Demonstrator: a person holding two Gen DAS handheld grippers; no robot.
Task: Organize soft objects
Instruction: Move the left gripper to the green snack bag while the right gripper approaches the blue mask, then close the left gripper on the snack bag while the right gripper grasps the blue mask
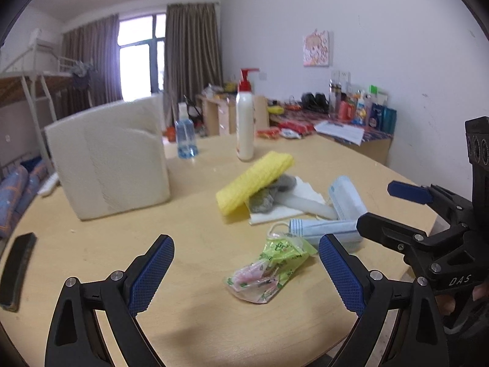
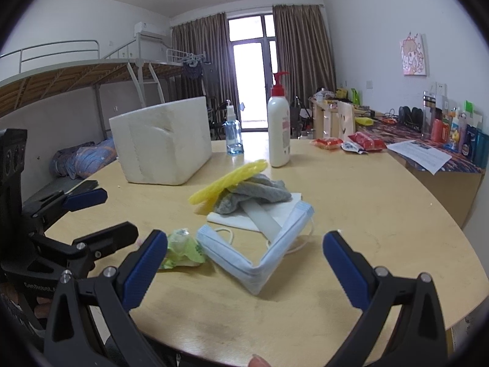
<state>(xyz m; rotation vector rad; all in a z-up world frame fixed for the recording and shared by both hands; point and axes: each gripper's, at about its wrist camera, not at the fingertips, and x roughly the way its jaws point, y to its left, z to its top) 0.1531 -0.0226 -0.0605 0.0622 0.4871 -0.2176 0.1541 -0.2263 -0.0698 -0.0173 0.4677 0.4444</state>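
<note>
Our left gripper (image 1: 246,270) hangs with its blue fingers (image 1: 151,272) spread wide and nothing between them; a crumpled green wrapper (image 1: 270,266) lies on the worktop (image 1: 189,330) in the gap, not touching either pad. Its print is too blurred for us to read. Our right gripper (image 2: 244,264) is just as wide apart and empty, poised over two blue face masks (image 2: 255,249) that meet in a V. In the left view one finger covers the near end of a mask, and the right gripper's upper finger runs off toward the frame edge.

Beyond the masks sits the soft pile: a yellow sponge cloth (image 1: 255,182) leaning on a grey rag (image 2: 253,192), over a white strip (image 2: 262,217) and a white napkin (image 2: 244,218). How much of the rag lies under the cloth we cannot tell. Farther back stand a white foam block (image 1: 110,159), a lotion pump bottle (image 1: 245,119) and a small clear spray bottle (image 1: 185,136). A dark phone (image 1: 16,270) lies at the left edge, partly cut off.
</note>
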